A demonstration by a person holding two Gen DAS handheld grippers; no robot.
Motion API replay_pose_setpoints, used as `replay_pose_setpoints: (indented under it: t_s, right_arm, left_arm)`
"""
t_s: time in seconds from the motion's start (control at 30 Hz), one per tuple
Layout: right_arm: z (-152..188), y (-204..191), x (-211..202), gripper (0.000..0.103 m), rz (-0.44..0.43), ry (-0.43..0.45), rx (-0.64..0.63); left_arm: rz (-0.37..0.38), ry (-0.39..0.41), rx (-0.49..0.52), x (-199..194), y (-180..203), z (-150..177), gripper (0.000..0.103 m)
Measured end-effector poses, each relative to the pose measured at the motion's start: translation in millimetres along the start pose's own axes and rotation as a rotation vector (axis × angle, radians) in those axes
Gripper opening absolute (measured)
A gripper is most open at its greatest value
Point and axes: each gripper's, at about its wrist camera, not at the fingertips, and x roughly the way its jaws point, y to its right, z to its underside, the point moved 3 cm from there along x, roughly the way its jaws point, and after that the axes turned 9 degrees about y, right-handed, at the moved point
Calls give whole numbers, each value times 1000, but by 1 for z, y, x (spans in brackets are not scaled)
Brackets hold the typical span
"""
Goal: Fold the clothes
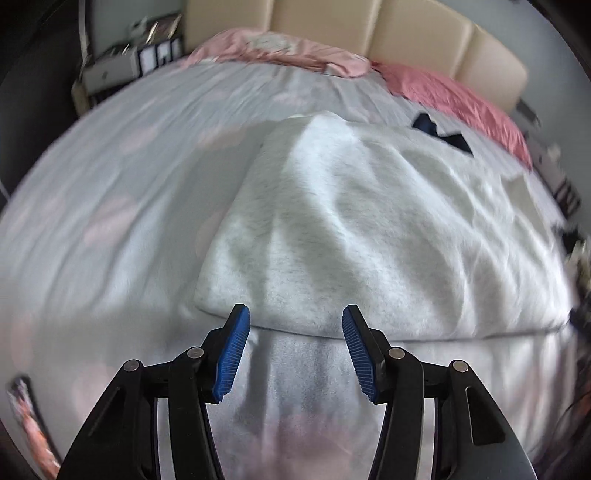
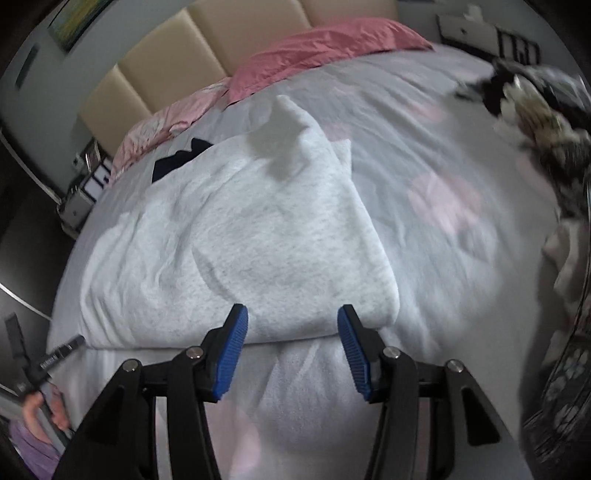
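- A light grey heathered garment (image 1: 332,229) lies spread on the bed (image 1: 122,177), folded over on itself, with soft creases running across it.
- In the left wrist view its near hem runs just beyond the fingertips, and its left edge forms a straight folded side.
- In the right wrist view the same garment (image 2: 258,229) shows a rounded folded corner at the lower right and a small peak of cloth standing up at its far end.
- The left gripper (image 1: 295,314) hangs over the bedcover just short of the hem; its jaws stand apart and released, with nothing between the blue pads (image 1: 232,354).
- The right gripper (image 2: 291,314) sits at the garment's near edge; its jaws are also released, spread wide, and the pads press on nothing.
- A dark navy piece of cloth (image 1: 443,134) peeks out at the garment's far side.
- Pink pillows (image 2: 325,48) lie against the beige padded headboard (image 2: 236,33).
- A patterned black and white heap (image 2: 539,110) lies on the bed's right side, well apart from the garment.
- A hand (image 2: 44,406) grips the other tool's handle at the lower left of the right wrist view.
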Motion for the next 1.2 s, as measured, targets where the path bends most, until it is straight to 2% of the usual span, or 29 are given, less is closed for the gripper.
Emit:
replay_pose_setpoints:
  t_s: [0.2,0.37,0.53,0.63,0.87,1.0,1.2]
  right_arm:
    - [15,-36,-1,50,193,6,-432]
    - [37,-59,9,50,322,-21,-760]
    - [59,-66,26,50,408,-82,-983]
    - [62,-63,31,50,445,-86,-1039]
    - [63,-56,46,50,527,-66,-1161]
    - [60,-57,53,50,559,-15,-1202]
    - [50,-59,62,48,591,71,-1183]
  left_arm:
    - [-130,-3,313,2,22,11,54]
    - [-240,38,603,4,42,29,54]
    - [-322,54,827,15,54,48,54]
    - [-362,83,930,23,57,52,54]
    - [-406,110,1003,35,60,53,54]
    - [-433,133,984,43,61,47,54]
    - [-457,176,908,49,59,33,54]
